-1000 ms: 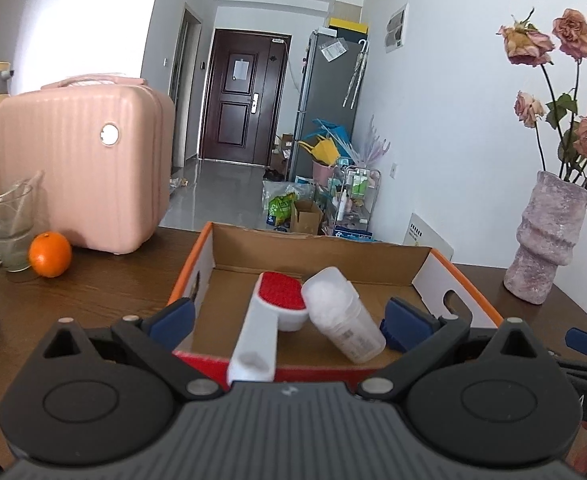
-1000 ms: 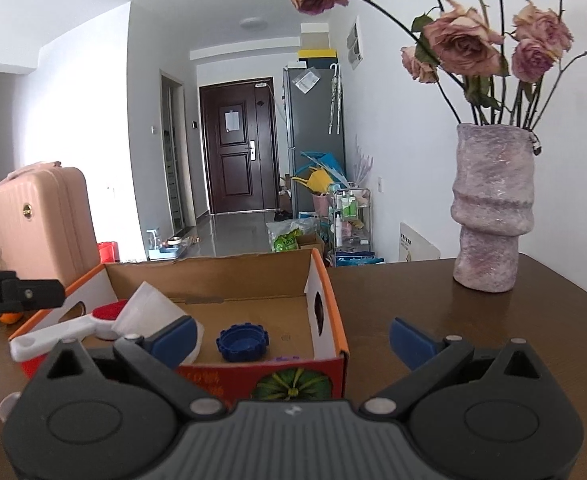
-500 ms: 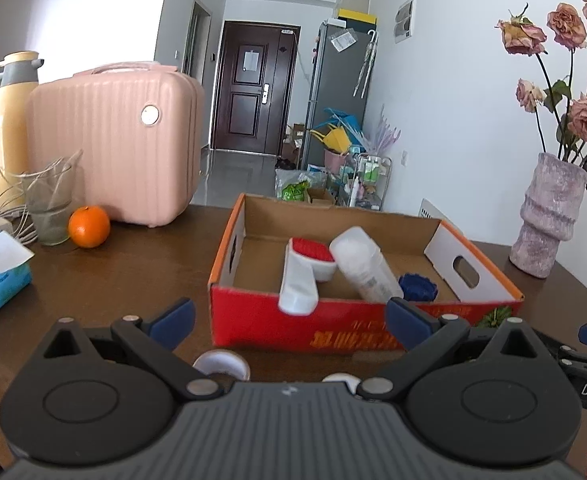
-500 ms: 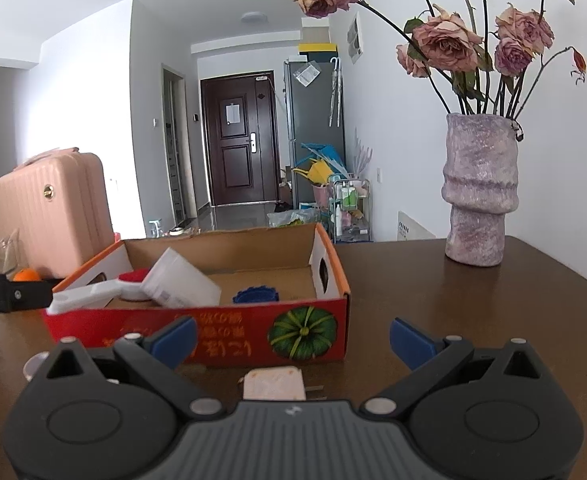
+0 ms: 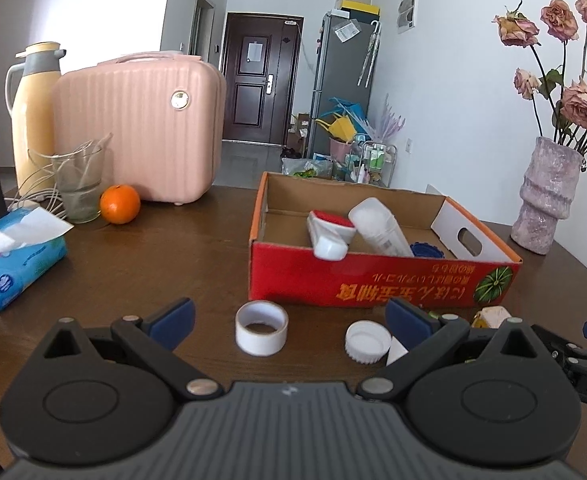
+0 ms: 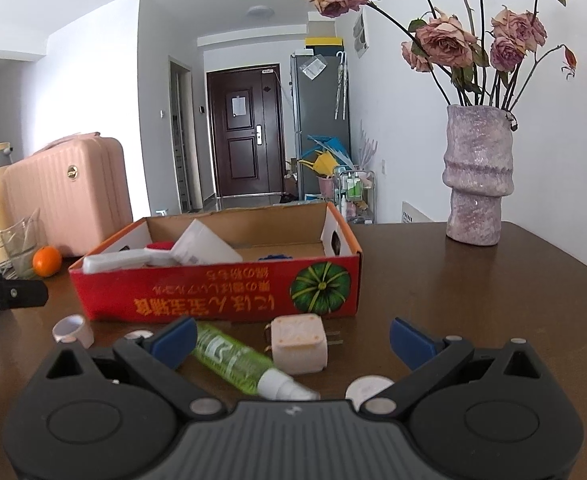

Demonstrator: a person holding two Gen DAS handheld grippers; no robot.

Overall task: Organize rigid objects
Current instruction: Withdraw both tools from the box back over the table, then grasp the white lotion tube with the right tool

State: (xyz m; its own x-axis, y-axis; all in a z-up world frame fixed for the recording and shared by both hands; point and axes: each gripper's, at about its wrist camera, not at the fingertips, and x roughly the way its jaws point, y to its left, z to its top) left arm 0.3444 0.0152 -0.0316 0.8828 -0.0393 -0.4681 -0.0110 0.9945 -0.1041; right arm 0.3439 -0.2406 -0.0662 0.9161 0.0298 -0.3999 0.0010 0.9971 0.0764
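Observation:
A red cardboard box on the brown table holds a white brush with red bristles, a white bottle and a blue cap. In front of it lie a tape roll, a white lid, a green spray bottle, a cream plug adapter and a small round disc. My left gripper hangs open above the tape roll and lid. Open too, my right gripper hovers over the spray bottle and adapter.
A pink case, a thermos, a glass, an orange and a tissue pack stand at the left. A vase of dried roses stands at the right rear.
Both grippers have pulled back from the box toward the table's near side, so the loose items in front of the box have come into view. Both stayed open.

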